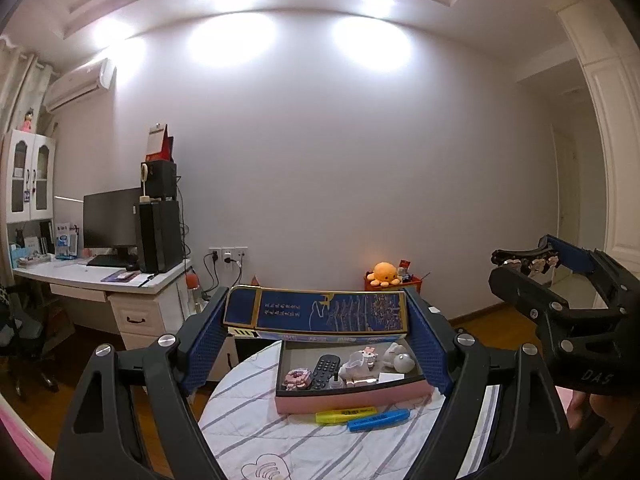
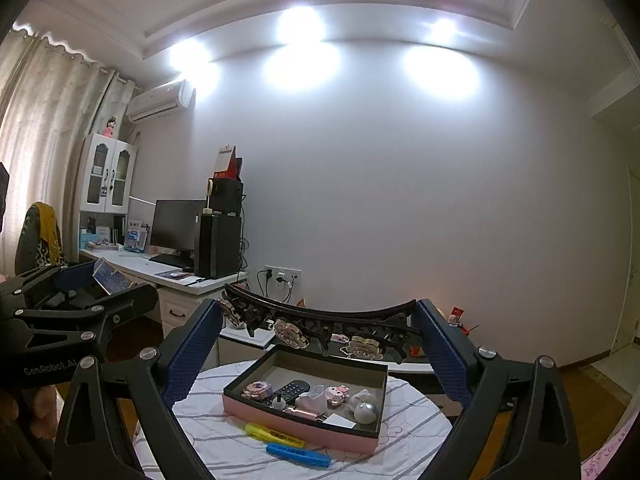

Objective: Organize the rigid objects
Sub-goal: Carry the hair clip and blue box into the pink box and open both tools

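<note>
Your left gripper (image 1: 320,320) is pinching a long flat blue box with gold edges and gold drawings (image 1: 318,312); one finger pad presses on each short end, so the fingers stand wide with the box stretched across them. The box hangs level in the air, above the far edge of the tray. Your right gripper (image 2: 320,324) is pinching a long curved black hair clip with pale flower shapes hanging from it (image 2: 320,322) the same way, with one blue pad on each tip, and the clip also hangs above the tray's far side. In the left view you can see the right gripper off to the right, holding the clip up. In the right view the left gripper is off to the left with a corner of the blue box showing. Below both of them is a shallow pink tray with a dark inside (image 2: 300,430), sitting on a round table with a white cloth with grey stripes (image 2: 400,440). Inside the tray are a black remote control (image 2: 291,391), a small pink toy (image 2: 256,390), a white cup-like thing (image 2: 314,396), a silver ball (image 2: 366,412) and a white card (image 2: 339,422). Just beside the tray's near wall, on the cloth, lie a yellow marker pen (image 2: 276,434) and a blue marker pen (image 2: 298,455), side by side. Far off at the left stands a white desk with a dark screen (image 2: 178,224).
</note>
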### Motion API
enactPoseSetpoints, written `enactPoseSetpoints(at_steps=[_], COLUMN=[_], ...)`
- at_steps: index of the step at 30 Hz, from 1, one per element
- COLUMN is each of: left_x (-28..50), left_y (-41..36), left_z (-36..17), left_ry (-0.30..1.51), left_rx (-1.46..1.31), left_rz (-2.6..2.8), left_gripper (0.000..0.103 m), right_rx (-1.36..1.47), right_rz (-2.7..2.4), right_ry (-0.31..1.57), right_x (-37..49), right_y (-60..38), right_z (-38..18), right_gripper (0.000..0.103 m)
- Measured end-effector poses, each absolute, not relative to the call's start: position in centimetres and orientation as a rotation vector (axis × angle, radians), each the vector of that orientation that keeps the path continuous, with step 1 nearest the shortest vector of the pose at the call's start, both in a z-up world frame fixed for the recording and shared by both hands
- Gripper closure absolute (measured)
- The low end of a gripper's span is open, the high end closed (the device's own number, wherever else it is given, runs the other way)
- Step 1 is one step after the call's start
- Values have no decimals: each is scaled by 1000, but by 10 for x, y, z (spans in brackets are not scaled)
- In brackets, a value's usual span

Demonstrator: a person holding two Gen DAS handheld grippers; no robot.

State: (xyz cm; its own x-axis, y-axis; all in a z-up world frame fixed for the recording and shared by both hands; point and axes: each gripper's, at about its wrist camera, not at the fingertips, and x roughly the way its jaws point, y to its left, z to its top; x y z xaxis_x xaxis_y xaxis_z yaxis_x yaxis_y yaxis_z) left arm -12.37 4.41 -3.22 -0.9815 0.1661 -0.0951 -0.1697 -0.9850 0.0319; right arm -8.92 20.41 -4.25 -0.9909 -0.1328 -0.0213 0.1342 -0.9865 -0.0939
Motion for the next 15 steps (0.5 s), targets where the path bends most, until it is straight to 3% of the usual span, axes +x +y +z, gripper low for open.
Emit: enactPoseSetpoints(at_steps=[15], left_x=[-206], left_y=[71], left_z=[-53], left_ry=[159], left_rx=[-314], left_rz=[2925], left_gripper=[19], right_rx=[153], right_rz=[-3008], right_ry=[89], right_x=[-150], right_y=[232], right_z=[-64], right_gripper=[7])
